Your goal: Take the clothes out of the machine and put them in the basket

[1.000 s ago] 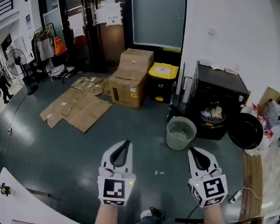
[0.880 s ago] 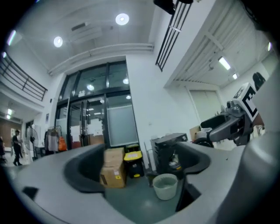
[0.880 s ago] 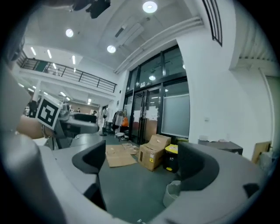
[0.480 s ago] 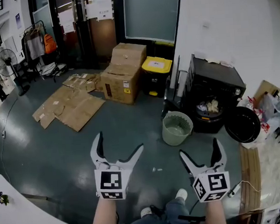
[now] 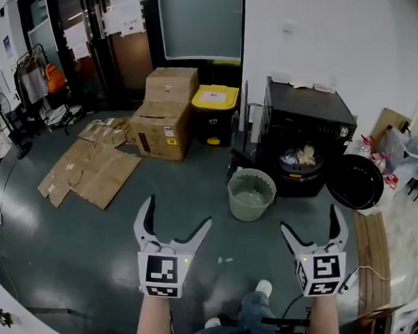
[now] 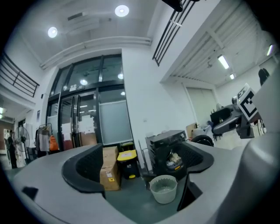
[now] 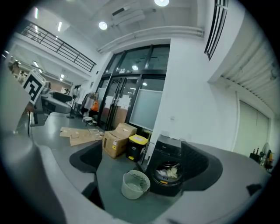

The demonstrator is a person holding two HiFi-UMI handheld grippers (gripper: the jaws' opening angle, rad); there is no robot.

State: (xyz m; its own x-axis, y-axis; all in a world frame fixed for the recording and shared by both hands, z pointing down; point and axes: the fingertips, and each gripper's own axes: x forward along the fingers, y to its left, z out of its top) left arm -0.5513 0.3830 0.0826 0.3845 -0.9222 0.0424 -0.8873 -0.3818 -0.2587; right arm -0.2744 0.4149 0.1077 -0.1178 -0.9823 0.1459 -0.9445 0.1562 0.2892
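Tools [image 5: 178, 211] [image 5: 308, 218] opened, advanced; basket [image 5: 252, 210] ahead, apart

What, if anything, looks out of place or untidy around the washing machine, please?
Flattened cardboard lies scattered across the floor left of the stacked boxes, which looks untidy. The machine has its round door hanging open with clothes bundled inside, which suits the task. The basket stands upright before it; nothing looks spilled.

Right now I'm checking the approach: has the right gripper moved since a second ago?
Yes. The right gripper has shifted right, away from the basket and into line below the machine; its fingers just opened, empty.
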